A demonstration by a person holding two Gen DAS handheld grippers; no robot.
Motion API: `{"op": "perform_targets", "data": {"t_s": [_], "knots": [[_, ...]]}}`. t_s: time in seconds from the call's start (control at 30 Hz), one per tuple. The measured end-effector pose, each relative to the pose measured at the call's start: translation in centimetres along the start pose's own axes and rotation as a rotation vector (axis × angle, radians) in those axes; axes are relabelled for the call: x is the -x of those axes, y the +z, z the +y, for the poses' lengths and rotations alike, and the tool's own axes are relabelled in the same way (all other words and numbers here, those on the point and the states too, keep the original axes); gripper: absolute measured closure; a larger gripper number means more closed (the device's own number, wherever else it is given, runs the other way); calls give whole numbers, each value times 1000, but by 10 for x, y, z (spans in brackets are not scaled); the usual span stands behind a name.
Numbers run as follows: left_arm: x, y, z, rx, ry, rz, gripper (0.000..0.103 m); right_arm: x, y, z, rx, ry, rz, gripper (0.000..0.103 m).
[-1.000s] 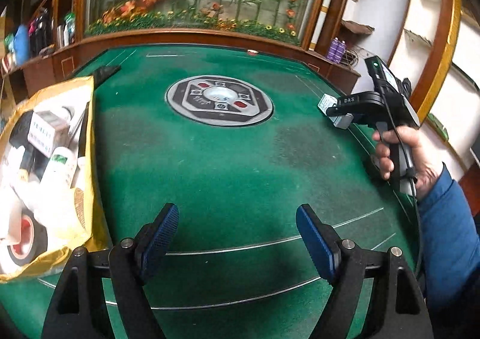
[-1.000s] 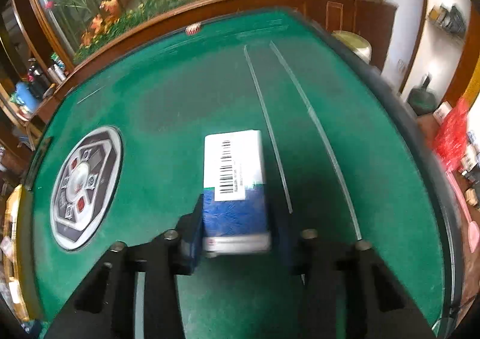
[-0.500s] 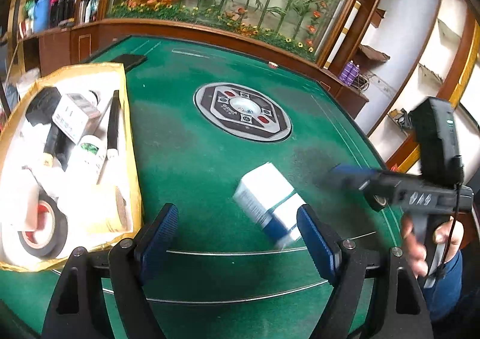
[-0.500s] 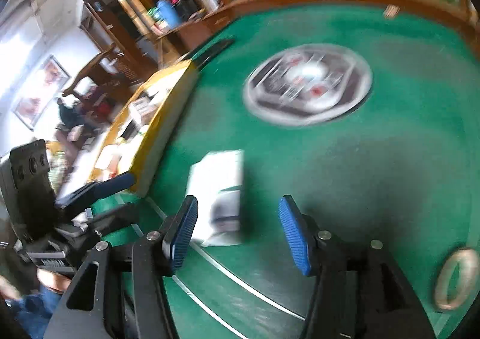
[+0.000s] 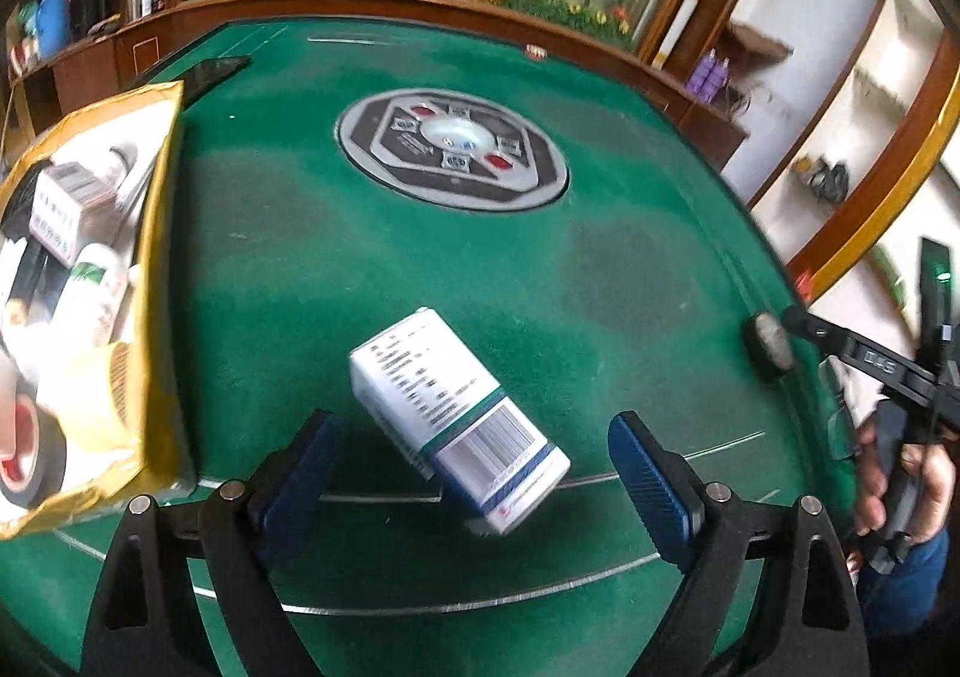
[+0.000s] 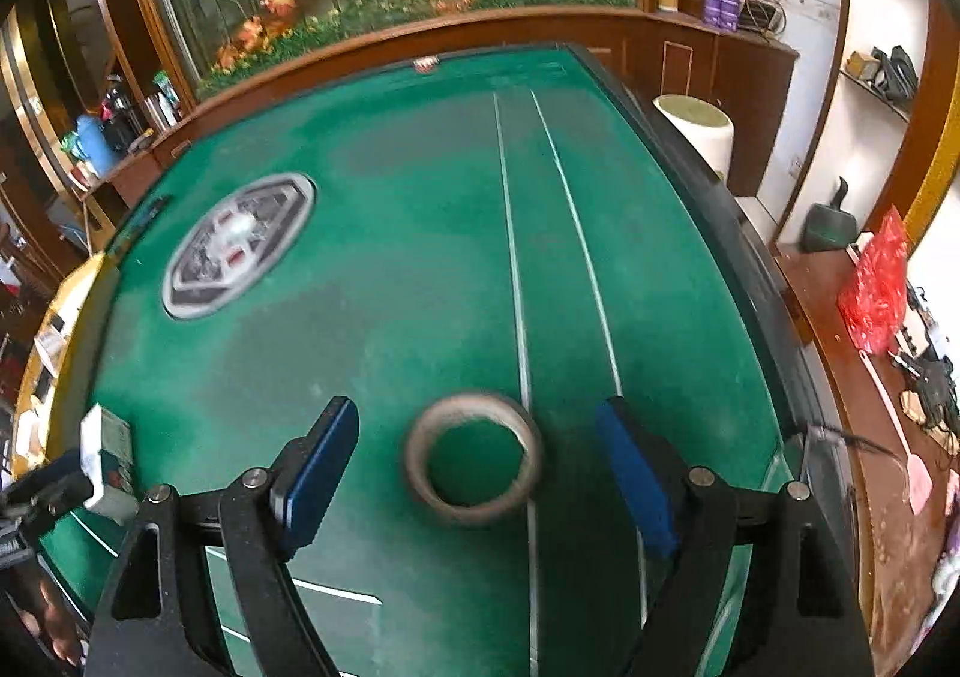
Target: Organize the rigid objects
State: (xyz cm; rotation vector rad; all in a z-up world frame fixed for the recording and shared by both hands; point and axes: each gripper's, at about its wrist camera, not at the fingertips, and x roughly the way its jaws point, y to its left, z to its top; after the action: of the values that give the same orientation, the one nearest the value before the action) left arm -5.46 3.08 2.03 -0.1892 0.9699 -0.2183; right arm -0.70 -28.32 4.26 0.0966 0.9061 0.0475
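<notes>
A white and blue carton [image 5: 456, 413] lies askew on the green felt table [image 5: 600, 281]. It sits between the fingers of my left gripper [image 5: 471, 428], whose jaws are opening, with a gap on each side of the carton. At the left stands a yellow tray [image 5: 159, 257] holding several small items. In the right wrist view a brown tape roll [image 6: 474, 458] lies flat on the felt. My right gripper [image 6: 477, 419] straddles it with opening jaws and the pads clear of it. The same roll [image 5: 768, 344] shows at the table's right edge in the left wrist view.
A round grey emblem panel [image 5: 453, 149] marks the table's middle. A flat black item [image 5: 210, 71] lies at the far left corner. A wooden rail rings the table. Off its right side stand a white stool [image 6: 696, 131] and a red bag [image 6: 876, 281].
My right gripper let go of the carton in front of my left gripper, opened, and swung right to the tape roll. The carton now lies between my left gripper's fingers, which have spread wider.
</notes>
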Motion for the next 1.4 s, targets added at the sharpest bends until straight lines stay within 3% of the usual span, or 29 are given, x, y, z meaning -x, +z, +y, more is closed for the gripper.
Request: {"op": "perform_targets", "data": {"t_s": [0.2, 0.27, 0.33, 0.4, 0.43, 0.53, 0.8, 1.03, 1.4], "knots": [[-26, 3, -11, -66, 109, 55, 10, -22, -13, 16, 69, -42, 38, 22], [-26, -1, -11, -97, 134, 25, 18, -30, -17, 14, 69, -46, 63, 22], [-24, -1, -11, -107, 150, 12, 39, -34, -21, 13, 66, -40, 70, 25], [-20, -2, -6, -102, 145, 1, 56, -36, -23, 15, 75, -4, 69, 45], [-18, -1, -3, -97, 147, -3, 67, -37, -23, 19, 91, -15, 70, 45], [-11, -1, 5, -55, 73, -12, 67, -36, -24, 30, 118, 6, 58, 45], [7, 4, 5, -50, 70, -71, 67, -29, -27, 76, 178, 166, 44, 45], [19, 5, 3, -77, 136, -137, 67, -27, -26, 116, 230, 258, 50, 45], [26, 4, 13, -94, 205, -178, 67, -16, -20, 159, 307, 316, 22, 45]]}}
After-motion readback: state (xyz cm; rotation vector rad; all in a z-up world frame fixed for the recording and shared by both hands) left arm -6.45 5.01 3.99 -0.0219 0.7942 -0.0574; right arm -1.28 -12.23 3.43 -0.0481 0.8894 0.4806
